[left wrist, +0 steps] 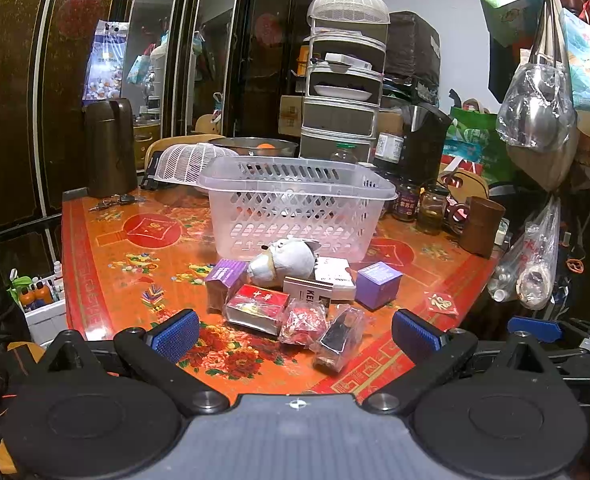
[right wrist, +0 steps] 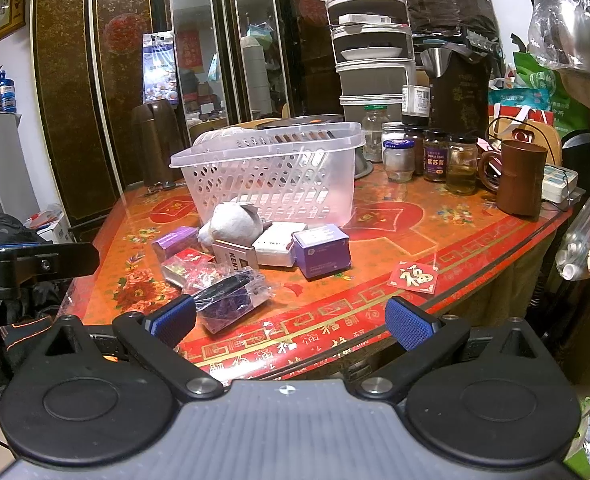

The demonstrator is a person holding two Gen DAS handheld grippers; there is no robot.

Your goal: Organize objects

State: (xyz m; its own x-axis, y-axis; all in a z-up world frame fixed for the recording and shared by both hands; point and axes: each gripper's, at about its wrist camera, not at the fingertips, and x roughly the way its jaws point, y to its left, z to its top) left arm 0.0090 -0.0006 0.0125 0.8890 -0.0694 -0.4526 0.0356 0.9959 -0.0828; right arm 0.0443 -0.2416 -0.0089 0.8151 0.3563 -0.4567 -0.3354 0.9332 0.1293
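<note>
We hold both tongs spread wide and gripping nothing: the left tongs [left wrist: 295, 334] hover at the near edge of the bench [left wrist: 107, 264], the right tongs [right wrist: 293, 322] over its front border. Ahead of us the things to sort lie in a loose heap just before the clear basket [left wrist: 295, 204]: a grey plush [left wrist: 283, 262] touching the basket's front wall, a purple box [left wrist: 378, 285] on the right, a smaller purple carton [left wrist: 224, 280] on the left, a red pack [left wrist: 257, 307], a white box [left wrist: 333, 276], and two crinkled clear wraps [left wrist: 337, 338] nearest us. Jars [right wrist: 435, 156] and a brown mug [right wrist: 521, 178] stand well apart at the right.
</note>
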